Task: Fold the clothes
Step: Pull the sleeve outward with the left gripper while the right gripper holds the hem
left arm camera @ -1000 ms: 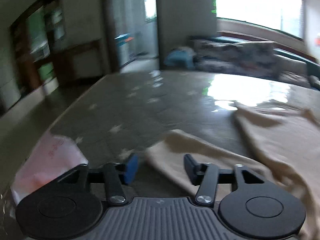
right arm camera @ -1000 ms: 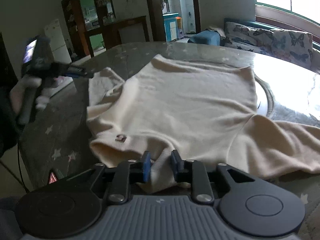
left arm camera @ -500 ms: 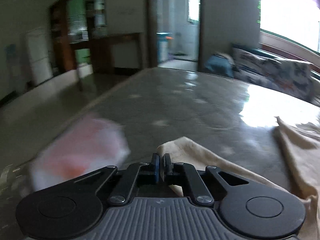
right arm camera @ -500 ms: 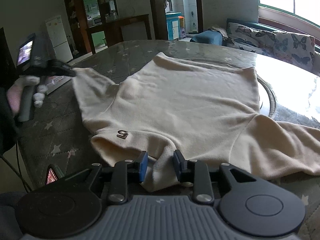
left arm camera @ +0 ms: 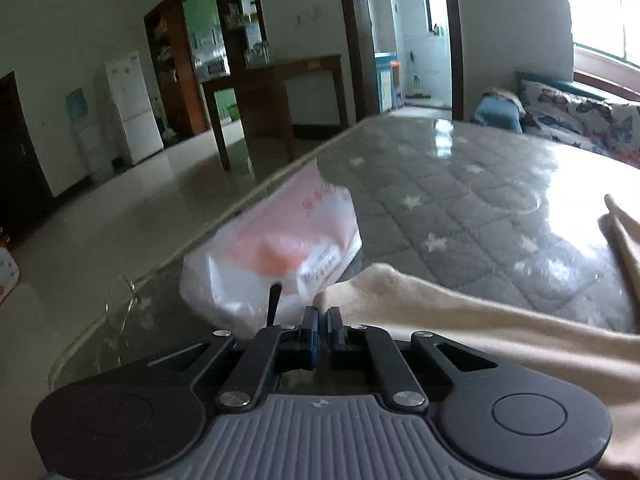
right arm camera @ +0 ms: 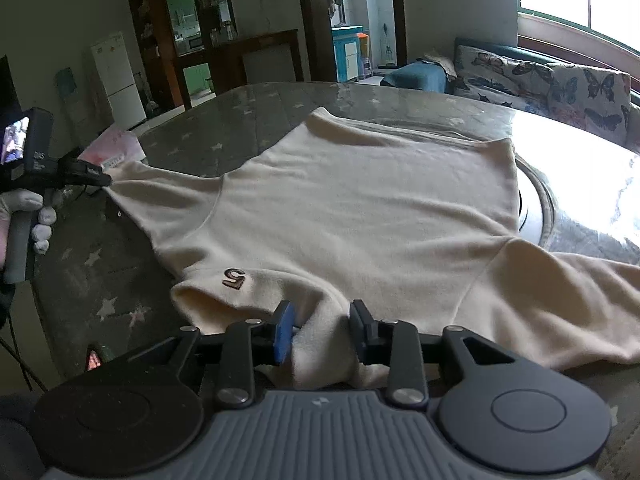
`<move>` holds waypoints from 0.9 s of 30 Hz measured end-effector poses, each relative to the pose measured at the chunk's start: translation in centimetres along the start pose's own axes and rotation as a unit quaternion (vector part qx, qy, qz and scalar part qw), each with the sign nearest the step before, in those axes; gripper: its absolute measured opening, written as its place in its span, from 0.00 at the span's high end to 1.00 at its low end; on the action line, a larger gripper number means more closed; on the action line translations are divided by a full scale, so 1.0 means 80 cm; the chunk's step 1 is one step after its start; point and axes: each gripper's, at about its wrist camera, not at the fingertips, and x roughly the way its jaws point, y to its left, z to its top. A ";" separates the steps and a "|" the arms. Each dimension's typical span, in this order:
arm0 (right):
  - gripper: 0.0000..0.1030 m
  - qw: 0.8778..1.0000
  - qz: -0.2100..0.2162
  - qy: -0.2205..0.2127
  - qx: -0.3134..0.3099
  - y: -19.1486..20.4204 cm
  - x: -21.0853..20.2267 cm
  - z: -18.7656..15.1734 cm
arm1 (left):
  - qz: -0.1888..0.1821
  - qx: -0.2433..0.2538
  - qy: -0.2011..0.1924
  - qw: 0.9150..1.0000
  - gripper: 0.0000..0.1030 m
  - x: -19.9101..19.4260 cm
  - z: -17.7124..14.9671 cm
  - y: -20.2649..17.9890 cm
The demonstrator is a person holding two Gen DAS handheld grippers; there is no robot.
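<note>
Surface: glass-topped table [right arm camera: 240, 120] over grey star-print quilting, in a living room with a white fridge [right arm camera: 116, 80] and a butterfly-print sofa [right arm camera: 560, 80] behind. Item: cream sweater [right arm camera: 360, 216], spread flat across the table, small "5" emblem [right arm camera: 234, 278] by the collar; a pink-and-white plastic bag [left arm camera: 276, 256] lies just beside its sleeve end. Left gripper [left arm camera: 322, 330] clenched on the sleeve cuff; right gripper [right arm camera: 322, 330] spread apart, collar fabric bunched between its fingers.
</note>
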 end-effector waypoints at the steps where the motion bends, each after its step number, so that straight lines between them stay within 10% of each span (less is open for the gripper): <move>1: 0.69 1.000 0.001 -0.003 0.001 0.000 -0.002 0.000 | 0.001 0.007 0.002 1.000 0.94 0.001 -0.002 -0.001; 8: 0.69 1.000 0.003 0.001 -0.004 0.001 -0.018 -0.011 | 0.004 0.013 -0.002 1.000 0.72 -0.009 -0.001 0.011; 15: 0.69 1.000 0.007 -0.022 -0.003 0.000 -0.039 -0.003 | -0.005 -0.005 -0.049 0.999 0.73 -0.058 0.012 0.018; 18: 0.69 1.000 0.010 -0.029 -0.002 0.001 -0.030 0.004 | -0.066 0.011 -0.068 0.995 0.74 -0.085 0.020 0.001; 22: 0.69 1.000 0.011 -0.012 -0.004 0.007 -0.007 0.001 | -0.197 0.084 -0.080 0.973 0.74 -0.117 0.018 -0.056; 27: 0.69 1.000 0.014 -0.009 -0.012 0.018 -0.012 -0.010 | -0.345 0.198 -0.061 0.915 0.75 -0.140 -0.010 -0.139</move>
